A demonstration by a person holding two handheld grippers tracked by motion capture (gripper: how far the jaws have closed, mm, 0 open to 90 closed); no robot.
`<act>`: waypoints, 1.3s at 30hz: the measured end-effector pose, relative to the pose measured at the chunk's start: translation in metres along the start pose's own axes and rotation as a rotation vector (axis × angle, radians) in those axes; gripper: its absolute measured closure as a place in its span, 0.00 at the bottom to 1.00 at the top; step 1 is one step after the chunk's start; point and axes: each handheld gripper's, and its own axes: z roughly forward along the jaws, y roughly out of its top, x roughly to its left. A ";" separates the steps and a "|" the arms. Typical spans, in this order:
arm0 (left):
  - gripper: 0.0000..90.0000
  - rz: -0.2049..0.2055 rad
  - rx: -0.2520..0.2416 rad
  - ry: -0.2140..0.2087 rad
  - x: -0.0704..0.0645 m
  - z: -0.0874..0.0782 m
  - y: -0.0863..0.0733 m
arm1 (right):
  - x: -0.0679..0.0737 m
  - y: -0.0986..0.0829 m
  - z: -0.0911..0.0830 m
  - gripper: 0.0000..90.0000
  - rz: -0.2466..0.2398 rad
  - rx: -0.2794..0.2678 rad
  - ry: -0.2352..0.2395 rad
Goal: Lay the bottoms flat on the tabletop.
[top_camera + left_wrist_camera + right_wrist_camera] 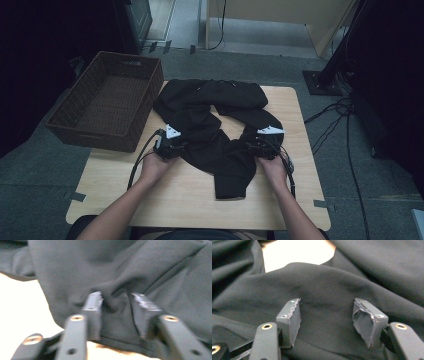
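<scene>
In the left gripper view, the left gripper (116,303) is standing with its jaws partly apart, and a raised fold of the black garment (150,267) is sitting between them. The pads (93,306) are pressing into the cloth on both sides of this fold, but the picture is blurred, so I cannot tell if the fold is really being clamped. Just below the jaws the hem of the garment is running, and past it the pale tabletop (22,302) is showing.

In the right gripper view, the right gripper (328,320) is keeping its jaws wide apart over a smooth stretch of the same cloth. The pads (294,320) are grey and rough at their edges, and nothing is being held between them.

In the high view, the garment (215,120) is lying on the far half of the tabletop (170,197), crumpled, with one thick part curving along the far edge and another part hanging toward the near edge in the middle. The left gripper (170,145) is at its left side and the right gripper (262,145) is at its right side. The cloth is looking soft and matt. The near part of the wooden tabletop is bare, giving free room for the hands. A dark woven basket (107,100) is standing at the far left corner, partly over the edge.
</scene>
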 end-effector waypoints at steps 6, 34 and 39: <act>0.99 0.001 0.037 -0.049 0.005 -0.006 0.000 | 0.001 -0.010 -0.003 0.62 -0.014 -0.064 -0.018; 0.63 -0.186 0.068 -0.199 0.044 -0.046 0.011 | -0.059 -0.017 -0.054 0.69 0.130 -0.044 -0.003; 0.51 -0.150 0.086 -0.230 0.026 -0.032 0.023 | -0.050 -0.004 -0.047 0.58 0.116 -0.069 0.019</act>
